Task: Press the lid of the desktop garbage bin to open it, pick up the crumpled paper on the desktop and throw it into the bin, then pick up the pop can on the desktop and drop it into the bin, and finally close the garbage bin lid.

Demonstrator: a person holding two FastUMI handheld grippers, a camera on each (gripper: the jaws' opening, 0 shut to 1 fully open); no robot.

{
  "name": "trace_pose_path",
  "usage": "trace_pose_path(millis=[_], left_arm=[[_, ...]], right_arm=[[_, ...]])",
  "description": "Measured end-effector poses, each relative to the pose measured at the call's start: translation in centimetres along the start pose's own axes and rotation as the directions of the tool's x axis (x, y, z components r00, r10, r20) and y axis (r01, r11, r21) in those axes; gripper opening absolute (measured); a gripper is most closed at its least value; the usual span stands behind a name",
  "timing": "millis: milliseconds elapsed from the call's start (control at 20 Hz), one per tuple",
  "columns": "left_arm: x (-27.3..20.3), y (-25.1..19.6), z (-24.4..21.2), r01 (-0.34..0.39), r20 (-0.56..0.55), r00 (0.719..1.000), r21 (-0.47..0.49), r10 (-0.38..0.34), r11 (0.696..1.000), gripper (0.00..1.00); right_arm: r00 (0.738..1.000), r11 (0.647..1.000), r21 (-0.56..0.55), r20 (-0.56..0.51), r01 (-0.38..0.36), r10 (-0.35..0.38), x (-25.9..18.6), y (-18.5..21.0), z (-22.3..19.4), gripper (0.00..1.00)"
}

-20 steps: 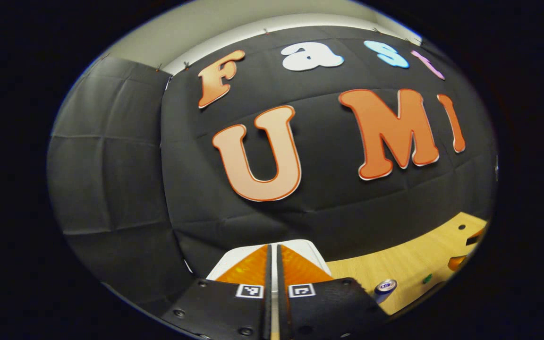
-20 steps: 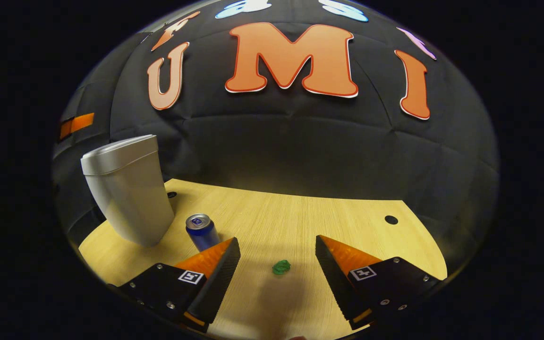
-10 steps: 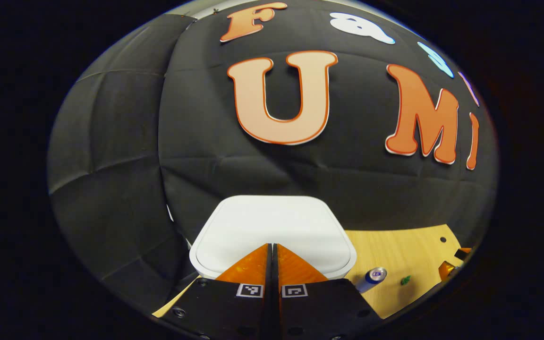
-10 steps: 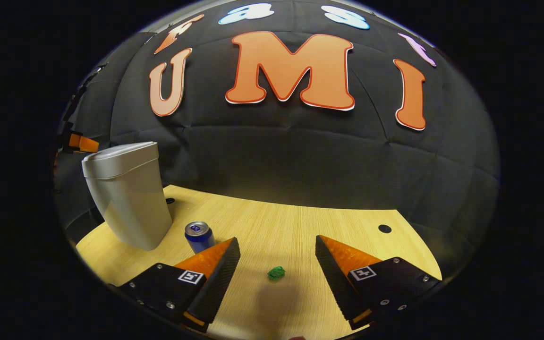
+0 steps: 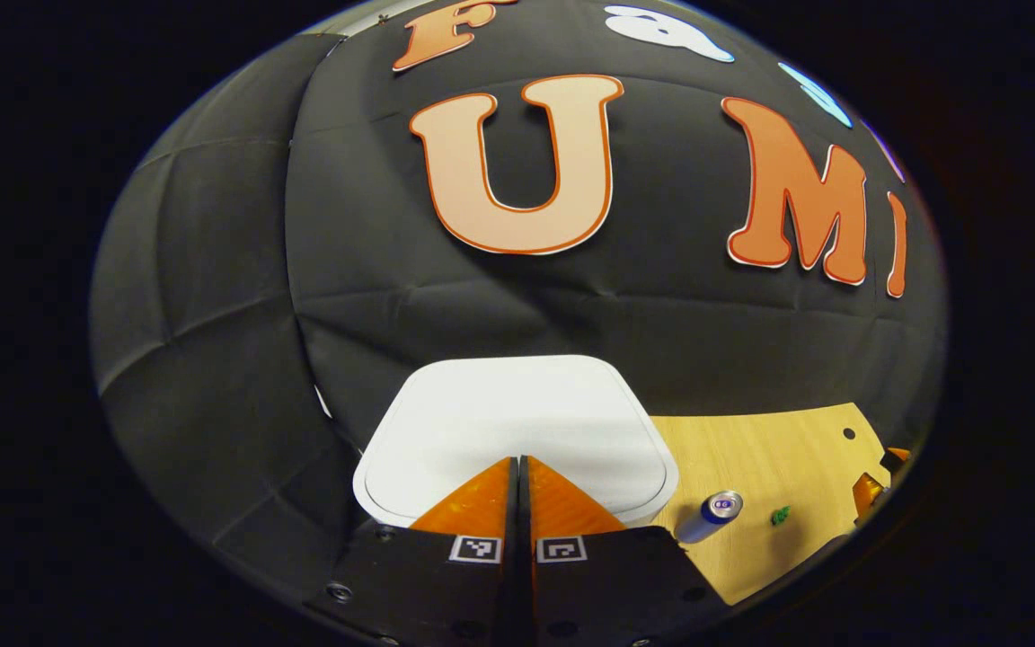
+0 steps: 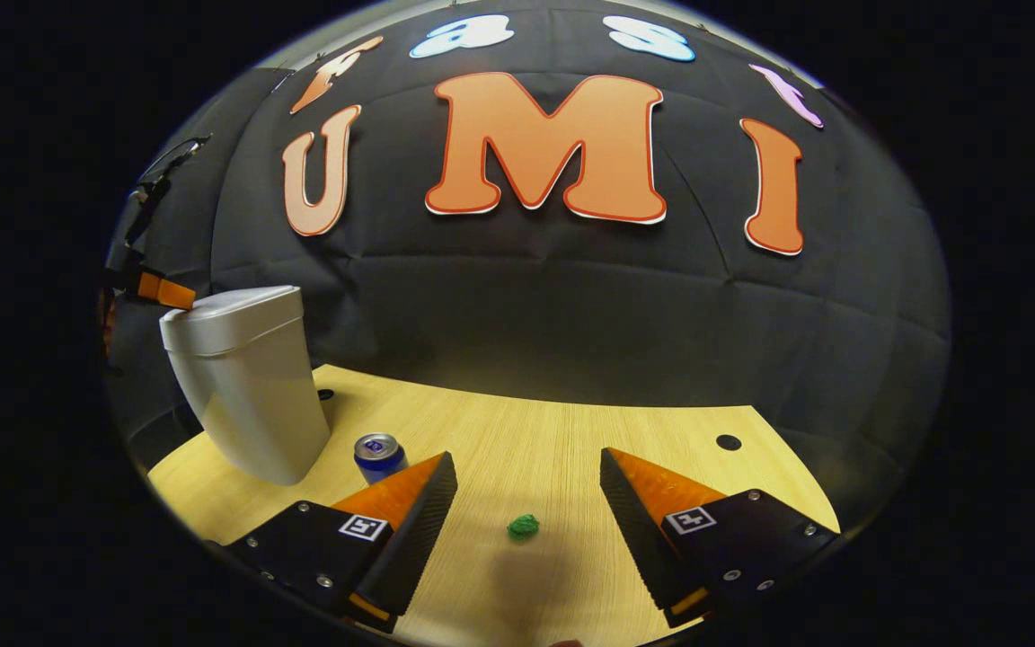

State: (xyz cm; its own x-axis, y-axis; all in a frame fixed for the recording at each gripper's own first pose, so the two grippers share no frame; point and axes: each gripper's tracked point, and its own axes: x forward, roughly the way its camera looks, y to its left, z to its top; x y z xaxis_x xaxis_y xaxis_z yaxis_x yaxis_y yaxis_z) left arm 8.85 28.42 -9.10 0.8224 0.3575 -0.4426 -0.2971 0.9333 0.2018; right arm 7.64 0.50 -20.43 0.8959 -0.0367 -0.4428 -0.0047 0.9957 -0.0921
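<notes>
A white bin stands at the table's left with its lid (image 5: 517, 422) down; in the right gripper view the bin (image 6: 243, 386) is at the left. My left gripper (image 5: 518, 460) is shut, its tips over the lid's near edge; in the right gripper view its tips (image 6: 163, 290) rest at the lid's left rim. A blue pop can (image 6: 379, 454) stands upright right of the bin, also the pop can (image 5: 712, 514). A small green crumpled paper (image 6: 523, 527) lies on the table ahead of my right gripper (image 6: 526, 467), which is open and above it; the paper (image 5: 780, 515) is tiny here.
The wooden table (image 6: 571, 431) has a cable hole (image 6: 729, 442) at the right and another (image 6: 327, 394) behind the bin. The black cloth wall stands close behind the table's far edge.
My left gripper tilted down and came over the bin's lid, still shut. The right gripper drifted back a little; the paper and can have not moved on the table.
</notes>
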Motion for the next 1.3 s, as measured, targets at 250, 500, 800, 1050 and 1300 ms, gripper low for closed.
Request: trace_pose_path(millis=[250,500,800,1050,1300], left_arm=[[-6.8,-2.8,11.8,0.009,0.392,0.920,0.039,-0.023,0.999,0.00],[-11.5,-8.1,10.5,0.158,0.407,0.906,-0.079,-0.112,0.984,0.31],[-15.7,-10.8,9.1,0.217,0.445,0.880,-0.068,-0.166,0.974,0.96],[-18.2,-14.3,8.0,0.256,0.442,0.864,0.021,-0.239,0.966,0.93],[-18.4,-15.6,7.2,0.270,0.411,0.871,0.053,-0.268,0.961,0.94]], right_arm=[[0.999,1.000,0.015,0.031,0.009,-0.010,-0.6,-0.9,1.1,0.96],[0.999,1.000,0.008,0.043,-0.001,0.000,-1.1,-0.6,1.3,0.96],[0.998,0.999,0.017,-0.034,-0.046,0.046,1.5,0.6,-2.5,0.96],[0.978,0.999,-0.005,-0.204,-0.048,0.046,7.3,0.6,-10.4,0.97],[0.937,0.999,0.035,-0.347,-0.018,0.029,11.6,0.4,-16.7,0.94]])
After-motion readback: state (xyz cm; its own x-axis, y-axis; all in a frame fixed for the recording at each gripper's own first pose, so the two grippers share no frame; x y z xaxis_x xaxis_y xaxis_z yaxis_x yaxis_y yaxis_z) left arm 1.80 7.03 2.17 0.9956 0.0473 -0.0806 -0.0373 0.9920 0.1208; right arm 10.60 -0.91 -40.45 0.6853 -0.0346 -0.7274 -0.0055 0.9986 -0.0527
